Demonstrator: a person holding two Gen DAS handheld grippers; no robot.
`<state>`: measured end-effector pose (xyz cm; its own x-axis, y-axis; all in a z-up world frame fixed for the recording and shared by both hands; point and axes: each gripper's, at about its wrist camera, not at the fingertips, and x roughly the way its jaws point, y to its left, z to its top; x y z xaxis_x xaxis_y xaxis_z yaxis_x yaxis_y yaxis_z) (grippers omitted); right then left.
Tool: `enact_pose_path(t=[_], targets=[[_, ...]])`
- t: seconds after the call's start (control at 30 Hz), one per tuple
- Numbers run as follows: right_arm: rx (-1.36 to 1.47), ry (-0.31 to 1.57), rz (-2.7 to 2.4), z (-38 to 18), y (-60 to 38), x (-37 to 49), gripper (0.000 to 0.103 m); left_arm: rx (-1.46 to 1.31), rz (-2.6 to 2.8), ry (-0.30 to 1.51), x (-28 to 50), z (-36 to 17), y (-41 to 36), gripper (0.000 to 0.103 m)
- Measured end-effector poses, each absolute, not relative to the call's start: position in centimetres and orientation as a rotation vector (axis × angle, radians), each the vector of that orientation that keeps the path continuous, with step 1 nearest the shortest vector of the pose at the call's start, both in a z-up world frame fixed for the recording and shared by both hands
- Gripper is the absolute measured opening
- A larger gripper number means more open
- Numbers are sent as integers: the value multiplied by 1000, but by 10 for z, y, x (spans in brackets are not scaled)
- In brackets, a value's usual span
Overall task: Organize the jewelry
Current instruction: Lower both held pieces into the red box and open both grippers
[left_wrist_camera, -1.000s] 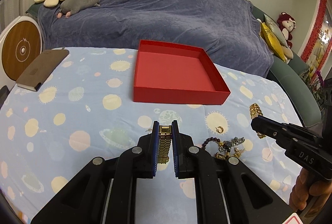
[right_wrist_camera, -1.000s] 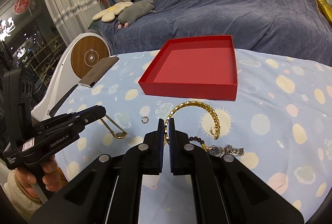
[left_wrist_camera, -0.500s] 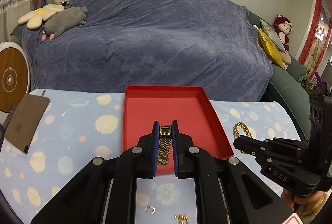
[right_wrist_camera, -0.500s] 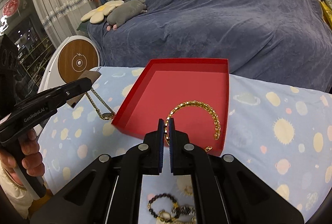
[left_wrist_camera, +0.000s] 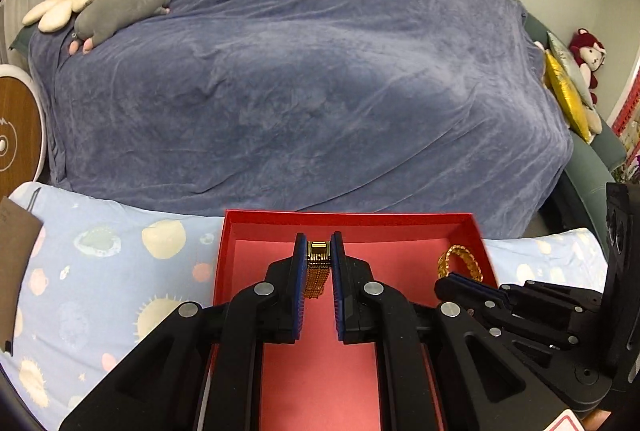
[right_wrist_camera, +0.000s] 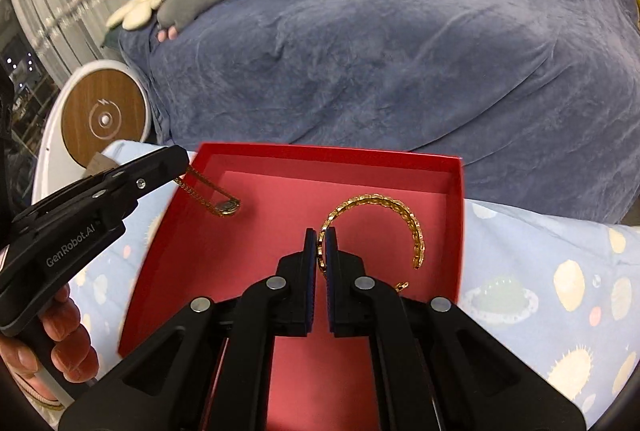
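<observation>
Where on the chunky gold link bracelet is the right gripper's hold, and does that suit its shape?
The right gripper pinches the gold link bracelet at one end of its open arc, coming from above over the red box. That seems apt: the flat links fit between the pads, and the curve hangs free to one side.

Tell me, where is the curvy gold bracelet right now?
In the right wrist view, the bracelet hangs from the right gripper over the right half of the red box.
</observation>
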<state>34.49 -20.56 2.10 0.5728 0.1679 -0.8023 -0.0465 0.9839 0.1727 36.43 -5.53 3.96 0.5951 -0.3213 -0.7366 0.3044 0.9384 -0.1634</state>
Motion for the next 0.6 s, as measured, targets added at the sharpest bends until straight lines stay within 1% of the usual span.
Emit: enact_pose_path(t=[0.17,0.27,0.33,0.37,0.4,0.47,0.53,0.6], targets=[[121,1003,114,2,-209,372,4,19,-344,881,382,19,-61,9],[96,1021,73,-7,-211,381,7,27,-321,892,388,9,-61,9],[90,1017,48,-8,-212,379,17,19,-308,904,391,4,-59,10],[104,1000,49,-5,-214,374,27,13,-298,899,390,4,-57,12],[109,974,52,-1,-215,368,32,10,-293,889,389,4,-55,13],[104,933,58,11,-219,352,32,9,-285,877,385,8,-51,23],[109,898,70,24,-222,332,32,3,-277,859,375,16,-45,28],[124,864,87,40,-227,305,32,5,-273,837,359,27,-37,31]])
